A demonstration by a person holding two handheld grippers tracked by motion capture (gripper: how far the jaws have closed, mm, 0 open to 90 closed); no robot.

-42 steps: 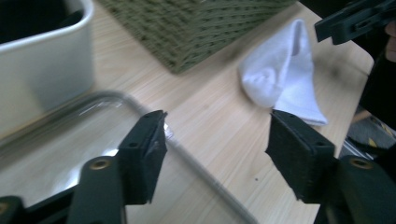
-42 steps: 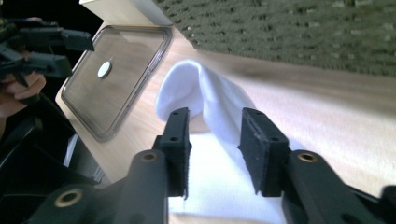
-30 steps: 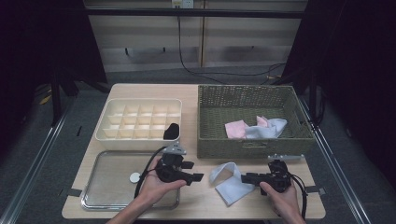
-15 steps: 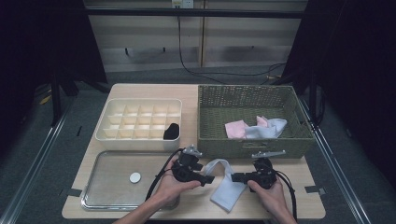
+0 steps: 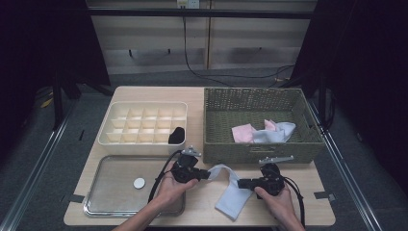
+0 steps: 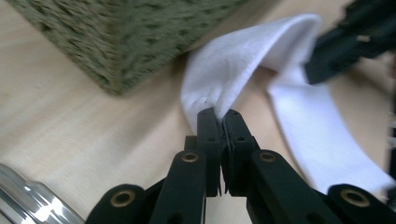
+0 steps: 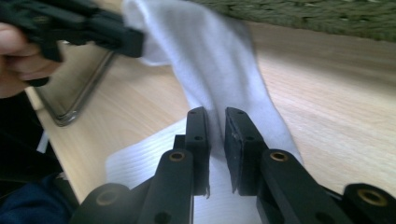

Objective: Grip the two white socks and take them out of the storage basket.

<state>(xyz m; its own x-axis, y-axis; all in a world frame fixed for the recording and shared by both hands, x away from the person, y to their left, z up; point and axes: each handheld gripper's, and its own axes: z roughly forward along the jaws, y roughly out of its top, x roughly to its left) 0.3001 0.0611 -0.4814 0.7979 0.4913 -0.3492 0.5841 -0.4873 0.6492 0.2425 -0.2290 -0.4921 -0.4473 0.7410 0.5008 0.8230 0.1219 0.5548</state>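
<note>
A white sock (image 5: 231, 191) lies on the table in front of the wicker basket, its upper end lifted into a fold. My left gripper (image 5: 208, 174) has just closed, and in the left gripper view its jaws (image 6: 219, 114) are shut on the edge of the sock (image 6: 233, 70). My right gripper (image 5: 240, 183) comes in from the right. Its jaws (image 7: 215, 116) have closed over the last second and pinch the middle of the sock (image 7: 219, 56). The sock stretches between the two grippers.
A green wicker basket (image 5: 255, 153) behind the grippers holds a pink cloth (image 5: 243, 132) and a pale sock (image 5: 280, 131). A cream compartment box (image 5: 144, 120) holds a black item (image 5: 176, 135). A metal tray (image 5: 110, 202) with a white disc (image 5: 139, 183) lies at the front left.
Both hands have moved toward each other. The left gripper went right from over the tray to the sock's end and shut on it. The right gripper moved left and closed on the sock.
</note>
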